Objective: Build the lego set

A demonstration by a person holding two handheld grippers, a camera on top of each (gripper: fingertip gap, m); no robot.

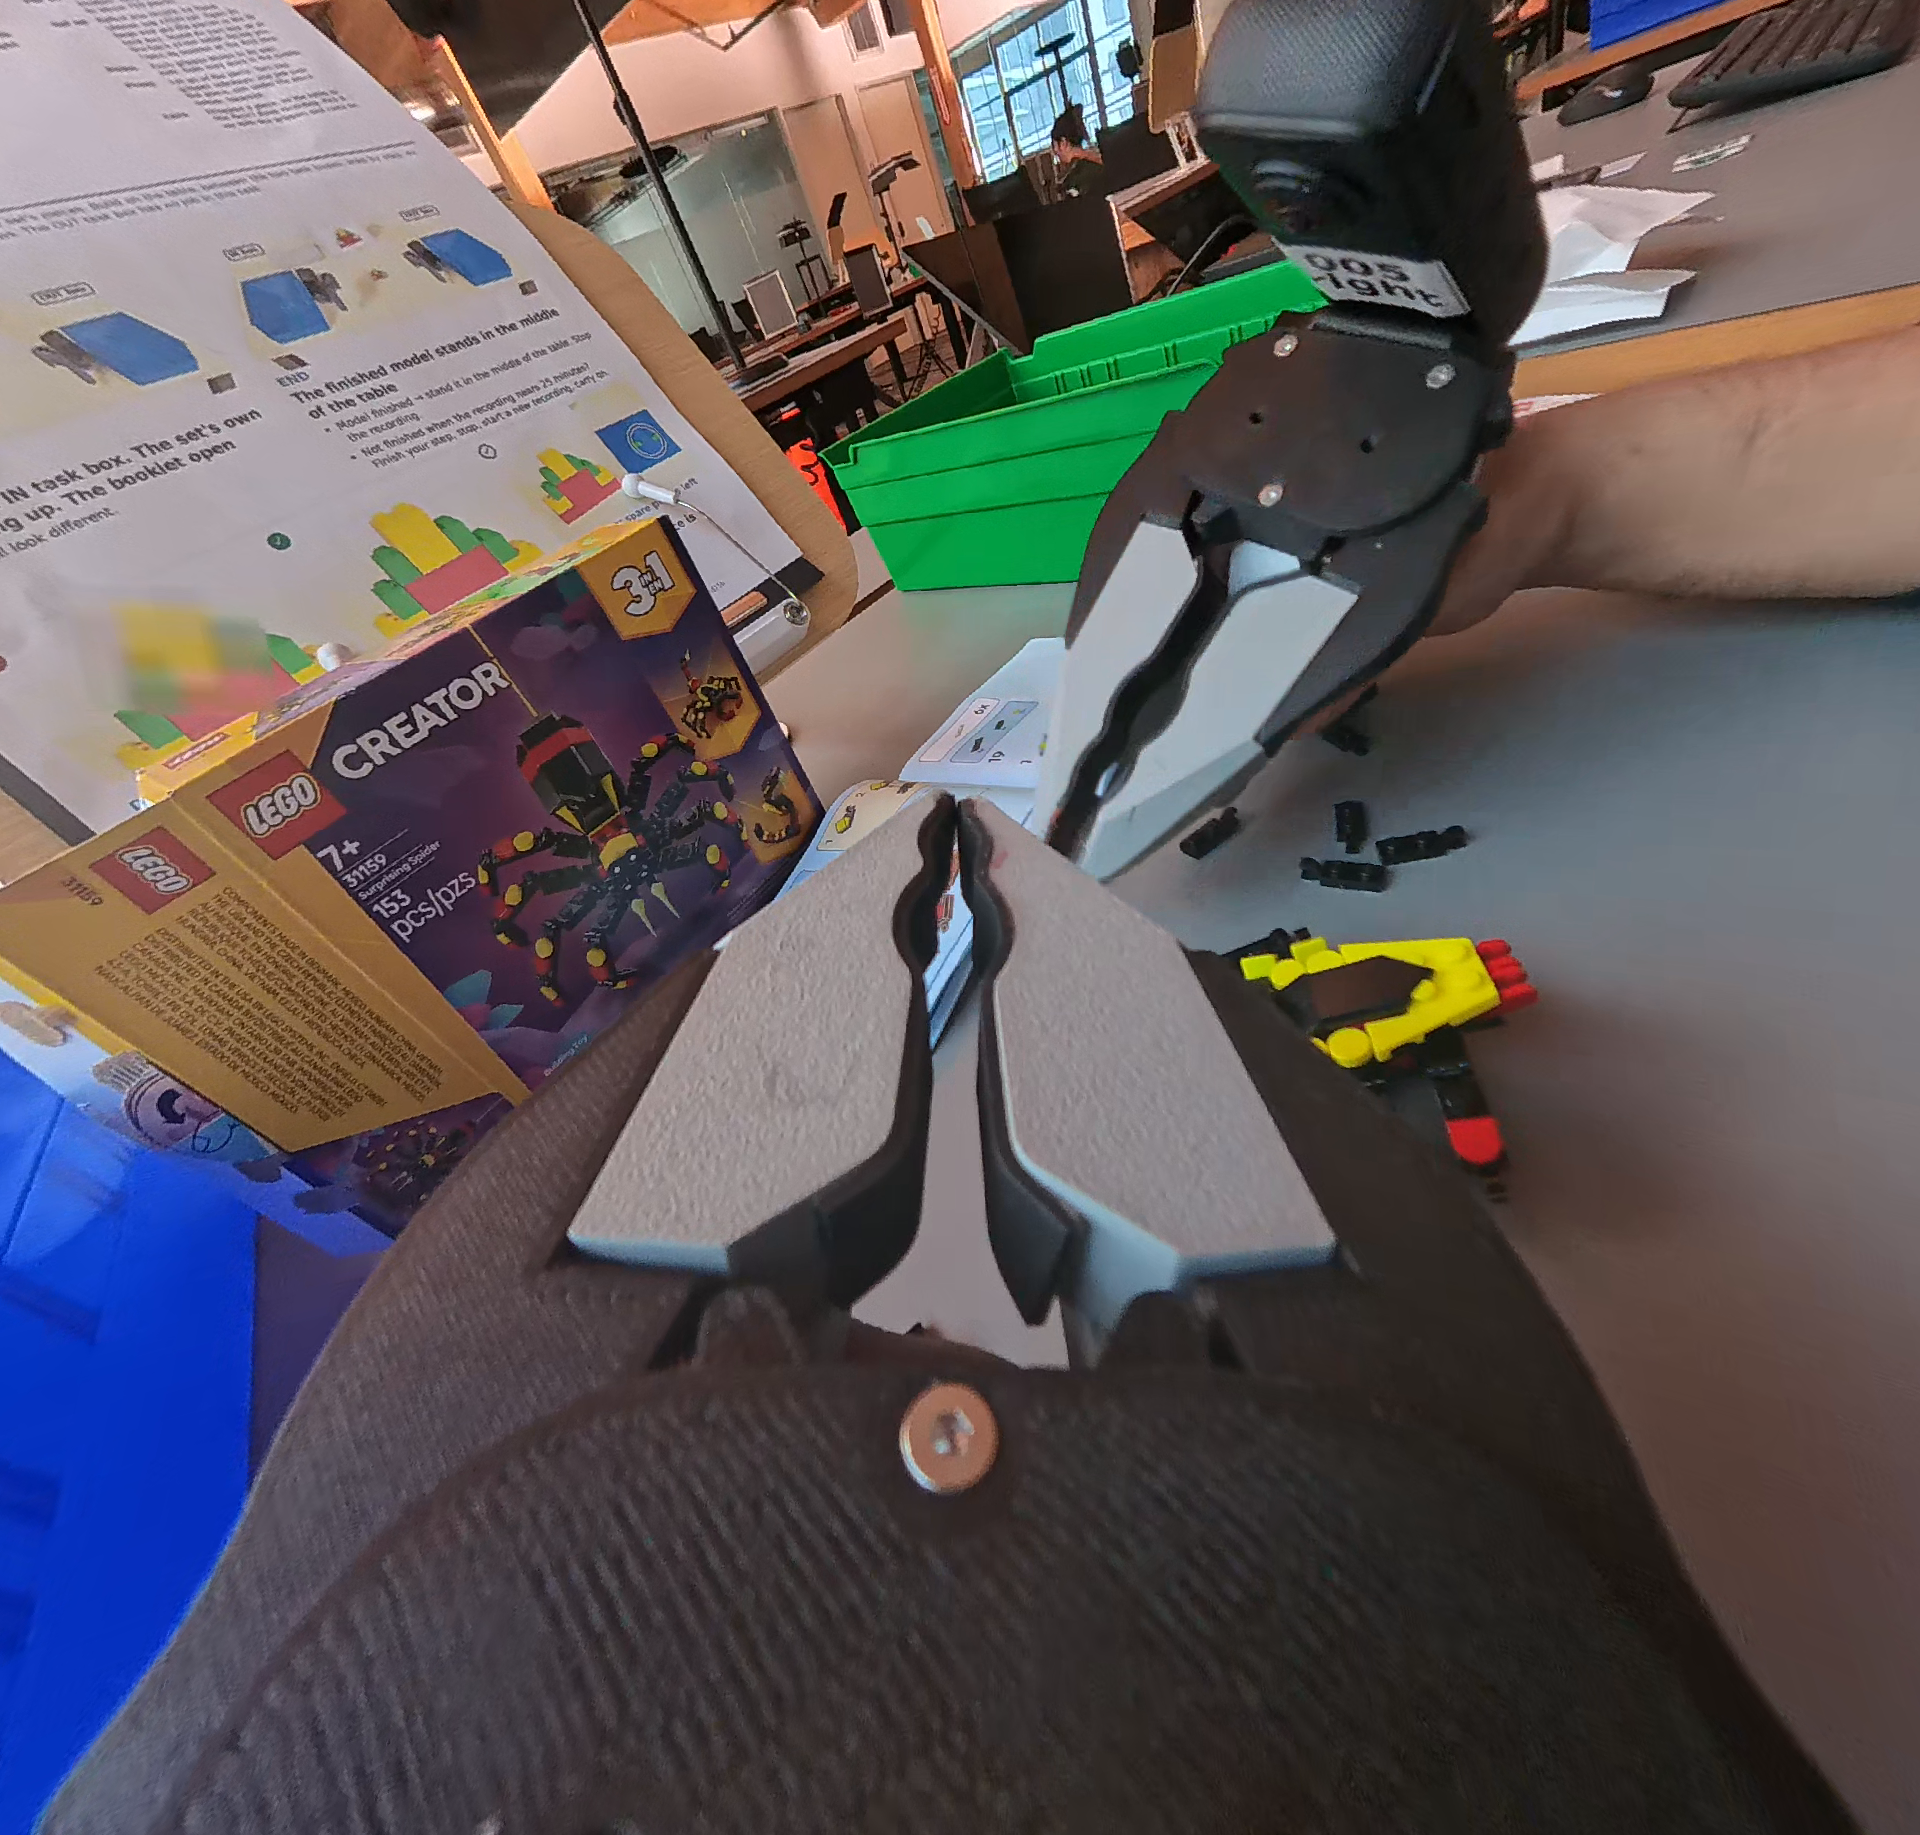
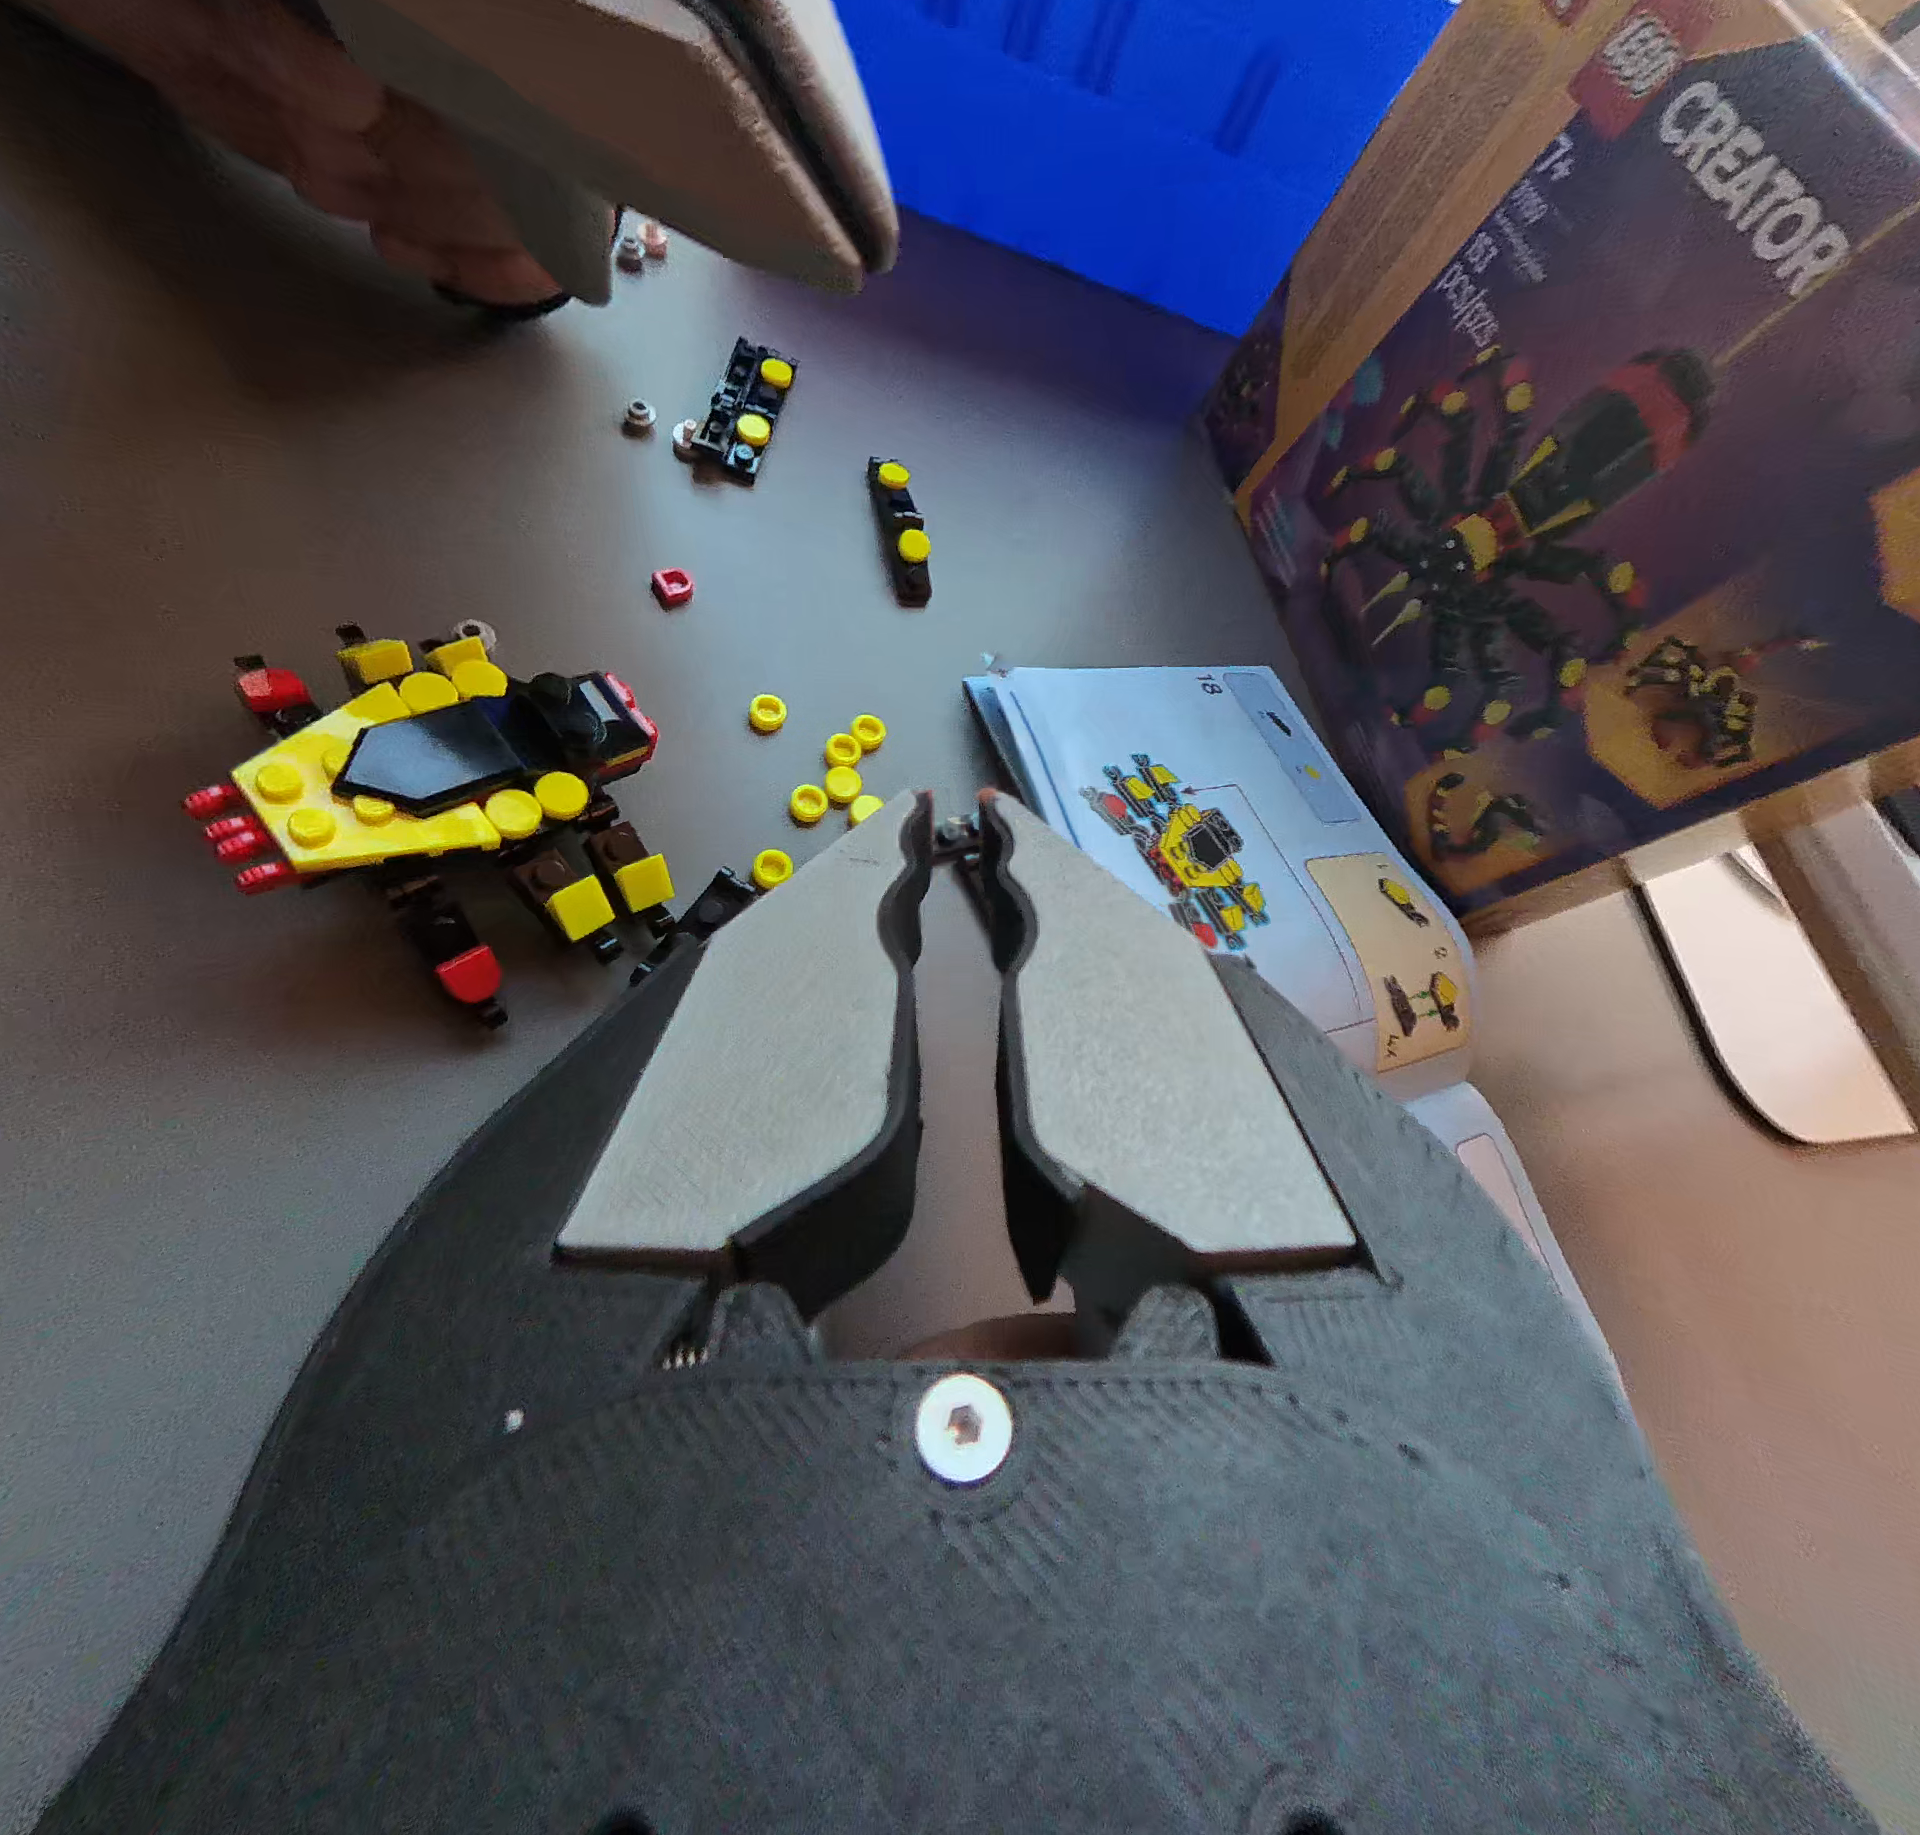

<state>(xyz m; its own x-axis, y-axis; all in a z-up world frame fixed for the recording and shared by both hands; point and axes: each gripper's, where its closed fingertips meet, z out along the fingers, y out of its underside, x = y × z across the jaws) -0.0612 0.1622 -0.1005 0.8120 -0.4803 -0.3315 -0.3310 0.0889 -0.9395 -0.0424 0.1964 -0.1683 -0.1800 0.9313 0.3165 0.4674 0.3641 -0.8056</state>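
Observation:
The half-built yellow and black model [image 2: 416,777] lies on the grey table, left of my right gripper; it also shows in the left wrist view [image 1: 1382,996]. My right gripper [image 2: 953,806] is shut on a small black piece [image 2: 956,838] at its fingertips, low over the table beside the open instruction booklet [image 2: 1195,819]. Several loose yellow round tiles [image 2: 842,757] lie just left of its tips. My left gripper [image 1: 958,811] is shut and empty, raised above the booklet, close to the right gripper [image 1: 1081,829].
Two black strips with yellow tiles [image 2: 748,414] [image 2: 902,528] and a small red piece [image 2: 673,585] lie farther out. Several black pieces [image 1: 1351,850] lie by the right gripper. The set's box [image 1: 468,850], a blue bin [image 2: 1091,71], a green bin [image 1: 987,466] and a propped instruction sheet [image 1: 260,331] border the area. The left gripper's tips are roughly 8 cm from the right gripper's.

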